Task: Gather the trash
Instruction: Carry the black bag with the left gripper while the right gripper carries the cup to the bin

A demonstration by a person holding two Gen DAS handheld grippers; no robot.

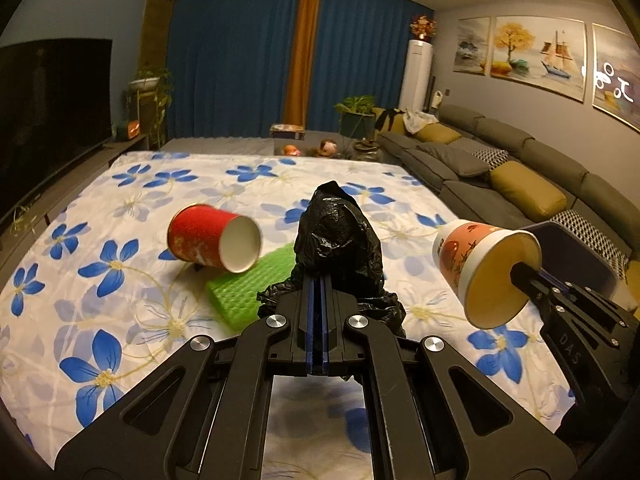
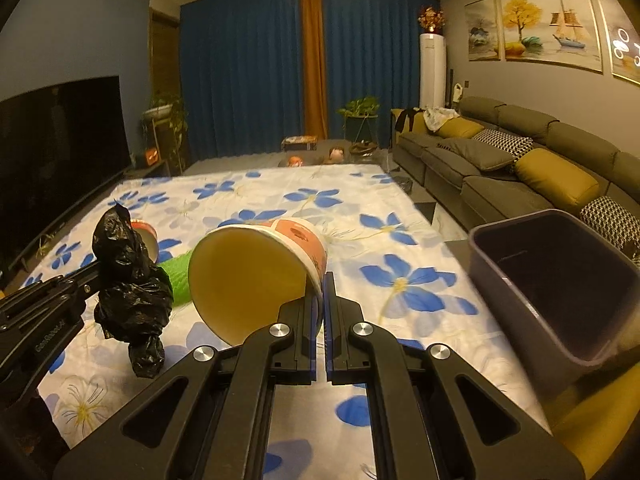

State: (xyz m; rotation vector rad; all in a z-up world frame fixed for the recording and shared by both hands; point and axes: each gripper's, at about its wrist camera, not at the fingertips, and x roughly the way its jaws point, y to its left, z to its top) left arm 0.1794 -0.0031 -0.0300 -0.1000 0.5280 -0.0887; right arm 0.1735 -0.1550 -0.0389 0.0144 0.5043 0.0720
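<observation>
Only the right wrist view shows the grey plastic bin [image 2: 560,288] at three o'clock. The right gripper [image 2: 320,300] has its fingers clamped on the paper cup [image 2: 256,276] rim; the left gripper [image 1: 318,292] pinches a crinkled black bag [image 1: 340,240], with a red cup [image 1: 212,238] lying tipped at ten o'clock beside ribbed green foam [image 1: 244,292] on the floral desk [image 1: 120,280].

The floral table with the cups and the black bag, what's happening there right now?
A person with two hand-held grippers is collecting trash. The left gripper is shut on a crumpled black bag; the right gripper pinches an orange paper cup by its rim, beside a dark bin. A red cup and a green pad remain on the table.
</observation>
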